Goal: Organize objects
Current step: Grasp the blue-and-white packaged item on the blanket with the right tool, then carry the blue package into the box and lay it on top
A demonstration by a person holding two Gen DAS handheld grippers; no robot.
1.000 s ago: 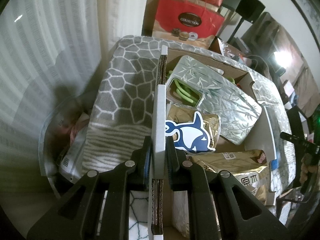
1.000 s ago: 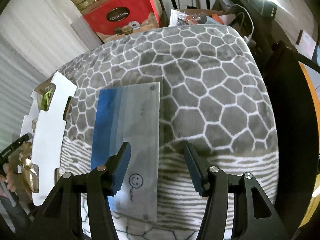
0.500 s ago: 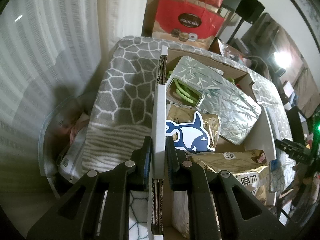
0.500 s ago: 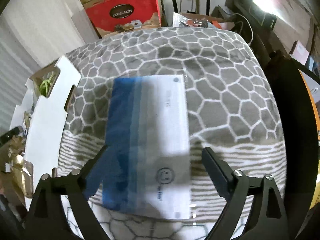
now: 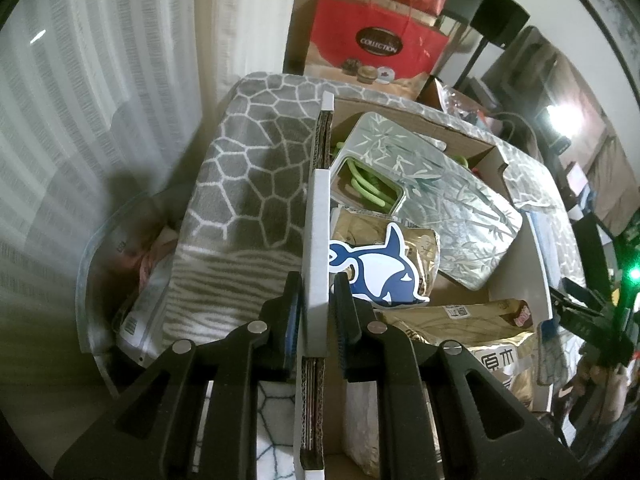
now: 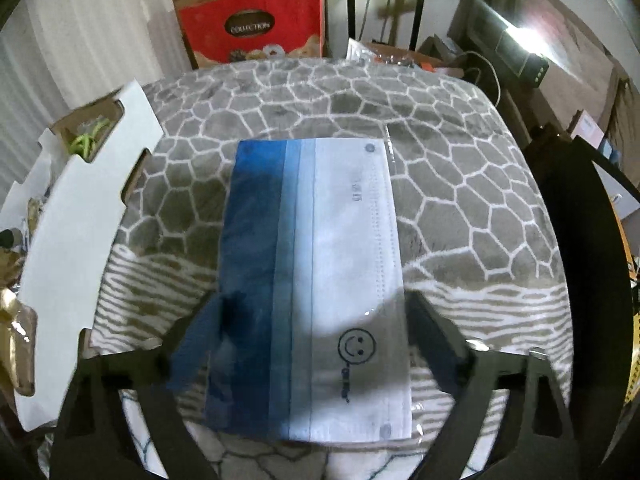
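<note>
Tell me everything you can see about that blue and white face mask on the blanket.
The face mask is flat and rectangular, sealed in a clear wrapper, shaded in stripes from dark blue through pale blue to white. A printed smiley face marks its white part. It lies flat on the grey patterned blanket, between the open fingers of the right gripper, which have just been closing and do not yet press it.

I'm seeing a grey blanket [image 6: 460, 184] webbed with white cells, a mask pack [image 6: 316, 280] banding navy to pale blue to white, and a red bag [image 6: 248, 28] showing at upper centre.
</note>
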